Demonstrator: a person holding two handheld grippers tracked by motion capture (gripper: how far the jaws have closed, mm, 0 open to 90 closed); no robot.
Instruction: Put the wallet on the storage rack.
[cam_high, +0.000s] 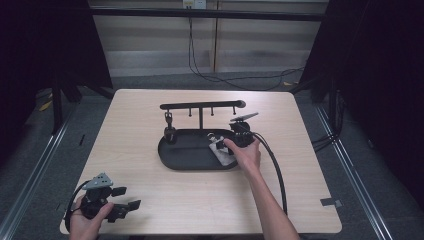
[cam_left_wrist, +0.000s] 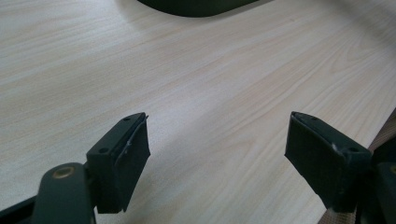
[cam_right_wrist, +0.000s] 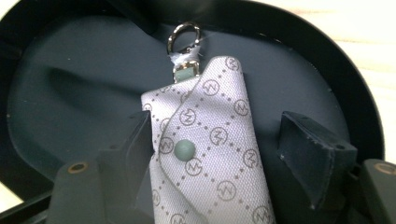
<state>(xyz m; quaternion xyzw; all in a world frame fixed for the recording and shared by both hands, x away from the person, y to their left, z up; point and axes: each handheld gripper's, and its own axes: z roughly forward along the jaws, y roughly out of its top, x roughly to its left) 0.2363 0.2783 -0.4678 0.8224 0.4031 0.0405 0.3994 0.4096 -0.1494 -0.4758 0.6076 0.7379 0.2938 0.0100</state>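
Right gripper view shows my right hand-held gripper parted around the patterned white fabric key pouch, already laid in the black oval tray; withdrawing remains.

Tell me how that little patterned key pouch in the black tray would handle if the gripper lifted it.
The key pouch looks like woven fabric with a folded snap flap, so it would probably sag rather than stay stiff. It seems light for its size. The metal clasp at its top would likely dangle. Lying flat in the tray, it shouldn't roll.
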